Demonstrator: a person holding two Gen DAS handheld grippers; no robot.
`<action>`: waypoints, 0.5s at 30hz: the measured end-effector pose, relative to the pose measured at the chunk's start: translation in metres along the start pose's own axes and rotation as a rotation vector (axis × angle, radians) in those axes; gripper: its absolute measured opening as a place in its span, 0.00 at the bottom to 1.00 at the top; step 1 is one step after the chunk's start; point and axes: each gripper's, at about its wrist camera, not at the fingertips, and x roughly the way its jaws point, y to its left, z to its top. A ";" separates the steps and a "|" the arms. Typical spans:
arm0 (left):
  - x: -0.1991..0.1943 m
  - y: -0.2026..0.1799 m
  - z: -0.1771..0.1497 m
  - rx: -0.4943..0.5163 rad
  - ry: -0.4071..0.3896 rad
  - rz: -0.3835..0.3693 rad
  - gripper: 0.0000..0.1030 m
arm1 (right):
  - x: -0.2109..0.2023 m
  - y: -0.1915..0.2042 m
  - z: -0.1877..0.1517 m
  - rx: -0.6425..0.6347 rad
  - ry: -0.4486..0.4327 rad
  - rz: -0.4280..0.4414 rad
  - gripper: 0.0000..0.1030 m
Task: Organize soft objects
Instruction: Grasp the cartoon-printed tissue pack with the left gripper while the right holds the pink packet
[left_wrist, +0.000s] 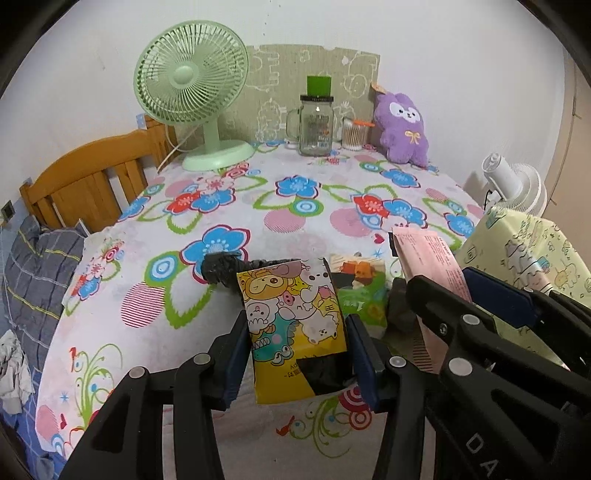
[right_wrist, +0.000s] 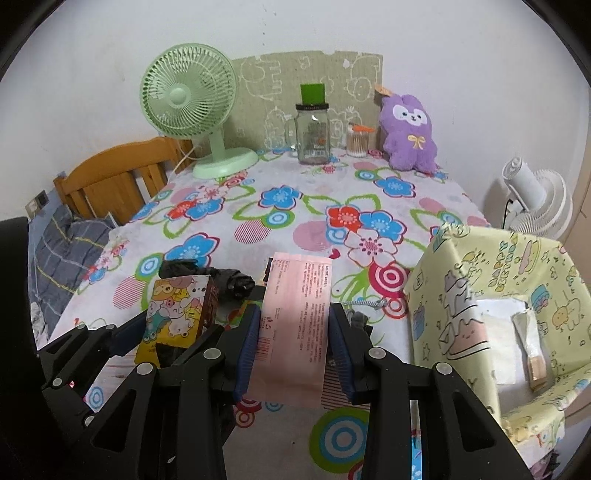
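My left gripper (left_wrist: 295, 332) is shut on a yellow cartoon-printed soft pack (left_wrist: 291, 325), its blue pads pressing both sides, and holds it above the flowered tablecloth (left_wrist: 147, 295). The pack (right_wrist: 177, 310) and the left gripper (right_wrist: 173, 328) also show at the left of the right wrist view. My right gripper (right_wrist: 295, 328) is shut on a pink soft pack (right_wrist: 295, 325), also off the table. That pink pack (left_wrist: 432, 258) and the right gripper (left_wrist: 448, 290) appear at the right of the left wrist view. A green pack (left_wrist: 364, 295) lies on the cloth behind them.
A yellow cartoon-patterned box (right_wrist: 443, 295), open side facing me, stands right of the grippers. Crumpled black plastic (left_wrist: 221, 267) lies behind the yellow pack. At the back stand a green fan (left_wrist: 192, 85), a glass jar (left_wrist: 316, 125), a swab pot (left_wrist: 352, 134) and a purple plush (left_wrist: 400, 127).
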 end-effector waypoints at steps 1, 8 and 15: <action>-0.003 0.000 0.000 -0.001 -0.005 -0.001 0.50 | -0.002 0.000 0.001 -0.001 -0.004 0.000 0.39; -0.025 -0.004 0.004 -0.003 -0.044 0.004 0.50 | -0.023 0.000 0.005 -0.004 -0.028 0.014 0.39; -0.049 -0.008 0.008 -0.008 -0.089 0.013 0.50 | -0.043 -0.001 0.010 -0.003 -0.056 0.029 0.39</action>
